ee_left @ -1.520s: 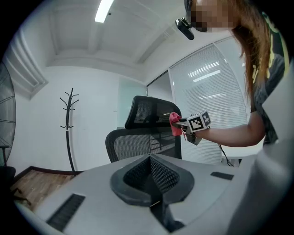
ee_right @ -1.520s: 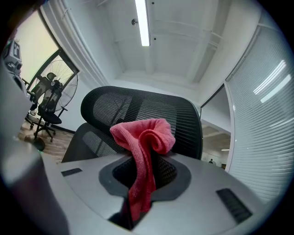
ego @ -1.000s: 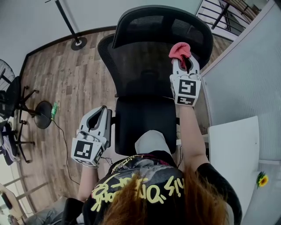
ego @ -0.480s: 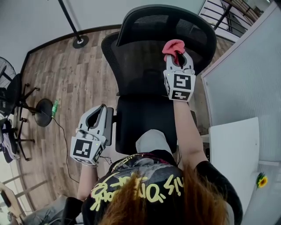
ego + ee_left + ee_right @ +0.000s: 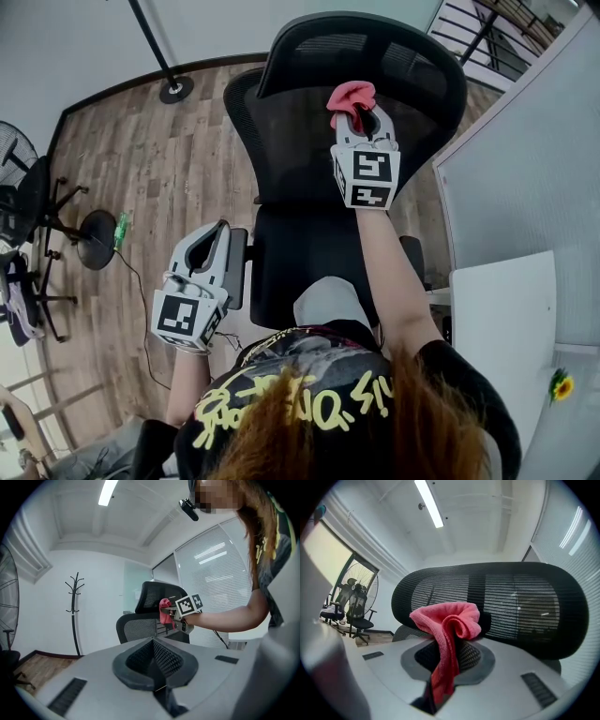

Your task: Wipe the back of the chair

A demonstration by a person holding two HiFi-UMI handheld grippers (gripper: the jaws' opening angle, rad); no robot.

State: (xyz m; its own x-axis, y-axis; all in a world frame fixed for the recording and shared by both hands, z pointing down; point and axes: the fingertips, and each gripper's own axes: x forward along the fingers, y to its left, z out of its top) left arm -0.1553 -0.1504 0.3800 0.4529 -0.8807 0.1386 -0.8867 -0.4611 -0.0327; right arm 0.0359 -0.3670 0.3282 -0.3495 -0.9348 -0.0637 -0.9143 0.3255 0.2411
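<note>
A black mesh office chair stands in front of me, its backrest (image 5: 300, 141) below the curved headrest (image 5: 375, 52). My right gripper (image 5: 361, 112) is shut on a pink cloth (image 5: 349, 96) and holds it against the upper backrest, just under the headrest. In the right gripper view the cloth (image 5: 447, 620) bunches out of the shut jaws, close to the headrest mesh (image 5: 520, 606). My left gripper (image 5: 221, 234) hangs beside the chair's left armrest (image 5: 238, 267), shut and holding nothing. In the left gripper view the chair (image 5: 140, 623) and the cloth (image 5: 164, 611) show ahead.
A frosted glass partition (image 5: 525, 159) and a white desk (image 5: 502, 328) stand close at the right. On the wooden floor to the left are a coat stand's base (image 5: 176, 89), a fan (image 5: 14, 159) and another chair's base (image 5: 61, 234). The coat stand (image 5: 75, 606) rises against the wall.
My right gripper has carried the pink cloth leftward across the upper backrest. The left gripper has stayed where it was.
</note>
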